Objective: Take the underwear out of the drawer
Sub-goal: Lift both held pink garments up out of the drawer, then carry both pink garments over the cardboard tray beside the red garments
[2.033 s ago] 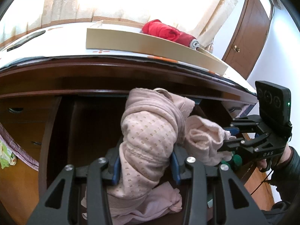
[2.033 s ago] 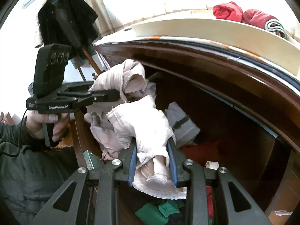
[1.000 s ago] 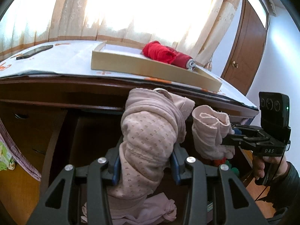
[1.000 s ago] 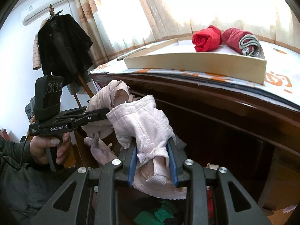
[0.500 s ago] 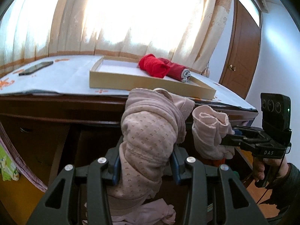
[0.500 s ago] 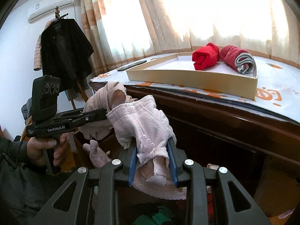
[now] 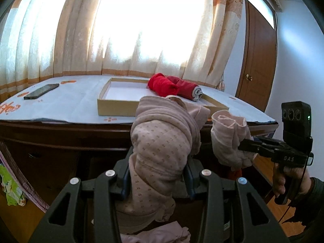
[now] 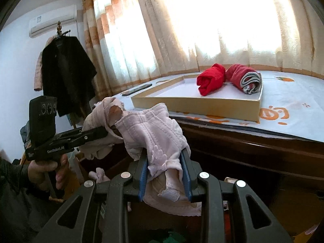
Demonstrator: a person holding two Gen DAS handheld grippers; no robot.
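My left gripper (image 7: 157,174) is shut on a pink dotted underwear bundle (image 7: 162,147), held in front of the dark wooden dresser (image 7: 60,135), near the level of its top. My right gripper (image 8: 165,170) is shut on a pale pink lacy underwear piece (image 8: 156,131). In the left wrist view the right gripper (image 7: 243,143) holds its piece (image 7: 228,135) just to the right of mine. In the right wrist view the left gripper (image 8: 105,131) and its bundle (image 8: 101,119) sit to the left. The open drawer lies below, mostly hidden.
A shallow cardboard tray (image 7: 113,105) on the dresser top holds two rolled red garments (image 7: 164,86) (image 8: 212,79). A phone (image 7: 41,91) lies at the left on the cloth-covered top. A dark coat (image 8: 66,77) hangs at the left. A wooden door (image 7: 257,64) stands at the right.
Both grippers have risen with their pink garments from inside the drawer to about the height of the dresser top. The tray's inside now shows from above.
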